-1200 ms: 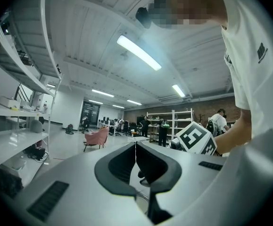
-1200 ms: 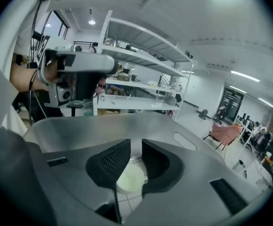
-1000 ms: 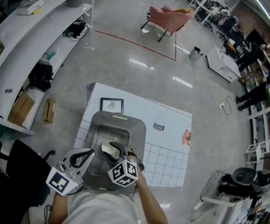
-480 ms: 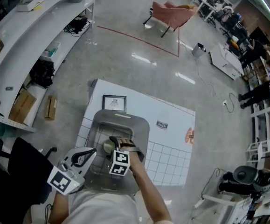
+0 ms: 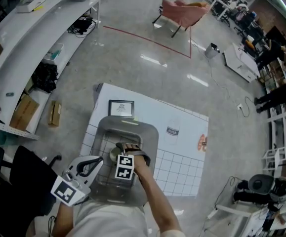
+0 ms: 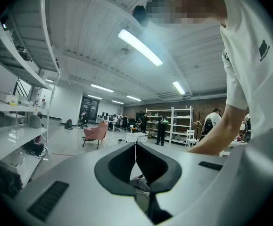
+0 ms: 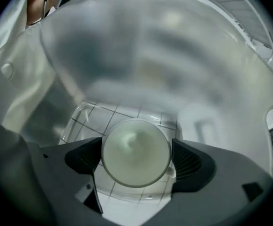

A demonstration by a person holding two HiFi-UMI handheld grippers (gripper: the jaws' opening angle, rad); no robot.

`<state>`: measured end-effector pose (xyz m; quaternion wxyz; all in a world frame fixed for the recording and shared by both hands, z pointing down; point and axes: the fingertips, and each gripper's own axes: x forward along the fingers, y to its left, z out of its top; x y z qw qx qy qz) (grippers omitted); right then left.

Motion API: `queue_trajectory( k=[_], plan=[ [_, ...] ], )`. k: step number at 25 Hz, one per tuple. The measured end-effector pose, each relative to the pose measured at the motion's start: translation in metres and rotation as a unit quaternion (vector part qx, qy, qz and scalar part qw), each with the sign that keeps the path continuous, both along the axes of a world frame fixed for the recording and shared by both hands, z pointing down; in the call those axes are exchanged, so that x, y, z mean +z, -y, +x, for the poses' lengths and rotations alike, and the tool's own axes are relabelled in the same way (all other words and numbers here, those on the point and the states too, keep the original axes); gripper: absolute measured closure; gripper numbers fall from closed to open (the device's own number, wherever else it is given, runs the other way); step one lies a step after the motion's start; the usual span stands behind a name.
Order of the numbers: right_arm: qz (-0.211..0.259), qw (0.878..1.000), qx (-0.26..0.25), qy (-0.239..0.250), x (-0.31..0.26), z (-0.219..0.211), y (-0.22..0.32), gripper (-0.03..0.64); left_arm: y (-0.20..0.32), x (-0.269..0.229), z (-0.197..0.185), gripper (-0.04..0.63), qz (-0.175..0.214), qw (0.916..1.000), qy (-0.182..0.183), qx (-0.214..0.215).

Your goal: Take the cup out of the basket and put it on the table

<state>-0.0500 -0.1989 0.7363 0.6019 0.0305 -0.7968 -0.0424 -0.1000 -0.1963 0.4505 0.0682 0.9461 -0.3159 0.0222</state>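
Right gripper (image 7: 136, 155) straddles the cup (image 7: 135, 152) in the basket (image 5: 147, 132)
Its jaws are opening with the cup between them; the left gripper (image 6: 136, 147), pressed together, hangs by the basket's near left corner.

Here's the table (image 5: 182, 147) in mid-floor, with the basket (image 5: 148, 132) sitting on its left half, at the near edge. The cup (image 5: 114, 155) is down inside the basket, about the middle. Just behind the basket, on the table, lies a framed picture (image 5: 120, 109). Shelving (image 5: 29, 38) runs along the left with boxes (image 5: 23, 115) on the floor under it, and a chair (image 5: 182, 13) stands well beyond the table.
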Motion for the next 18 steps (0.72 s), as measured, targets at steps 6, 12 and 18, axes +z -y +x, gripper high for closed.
queue_trajectory(
  k=[6, 12, 18],
  plan=[
    [0.006, 1.0, 0.0, 0.001, 0.007, 0.0, 0.005, 0.181, 0.002, 0.002, 0.003, 0.584, -0.006, 1.0, 0.005, 0.0],
    [0.006, 1.0, -0.01, -0.01, 0.005, 0.001, 0.003, 0.183, 0.004, 0.004, 0.005, 0.584, -0.006, 1.0, 0.004, -0.004],
    [0.017, 1.0, -0.005, -0.001, -0.017, 0.0, 0.003, 0.183, 0.002, 0.004, 0.008, 0.584, -0.004, 1.0, 0.006, -0.004]
  ],
)
